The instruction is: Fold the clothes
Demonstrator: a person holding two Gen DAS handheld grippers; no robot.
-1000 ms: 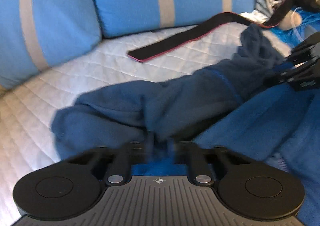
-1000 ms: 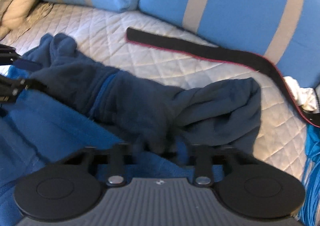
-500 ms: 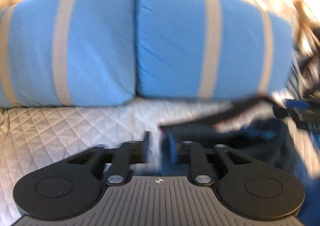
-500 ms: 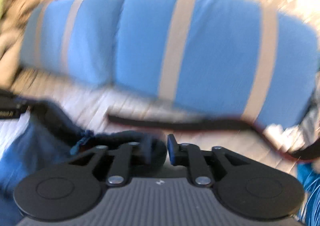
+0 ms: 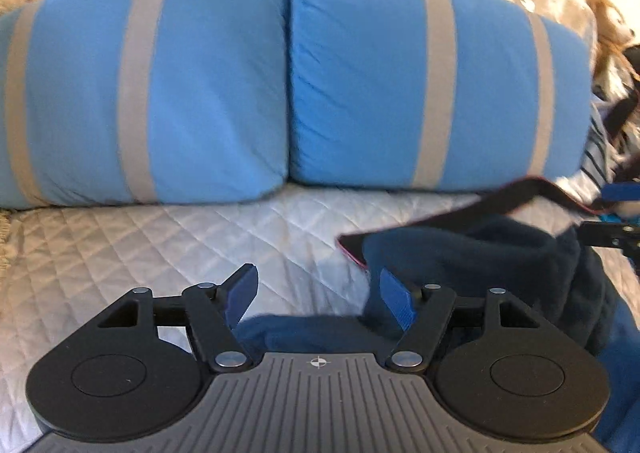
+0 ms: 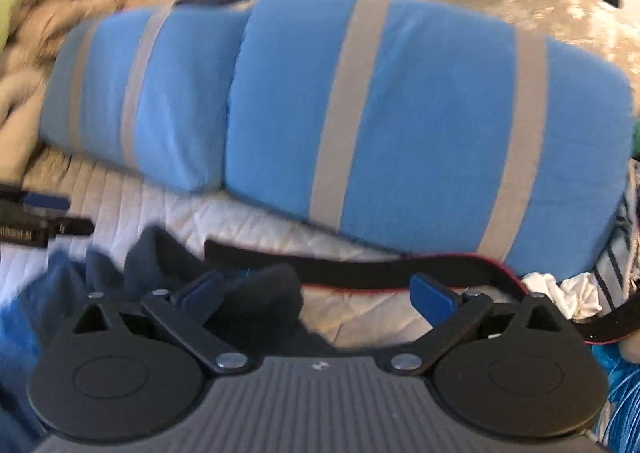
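A dark navy fleece garment (image 5: 480, 265) lies bunched on the white quilted bed (image 5: 160, 245), low and right in the left wrist view. It also shows low and left in the right wrist view (image 6: 248, 293). My left gripper (image 5: 318, 299) is open, its fingers apart just above the garment's near edge, holding nothing. My right gripper (image 6: 320, 293) is open wide and empty, its left finger (image 6: 200, 289) over the fleece. Each gripper shows at the edge of the other's view (image 5: 608, 237) (image 6: 36, 221).
Two blue pillows with grey stripes (image 5: 280, 93) lean along the back of the bed. A black strap with a red edge (image 6: 360, 265) lies on the quilt in front of them. Piled clothes (image 6: 580, 289) sit at the right, beige bedding (image 6: 32, 53) at the left.
Both grippers were shut on the navy garment one second ago. They lifted, swung toward the pillows and opened, letting the fleece drop in a bunch on the quilt.
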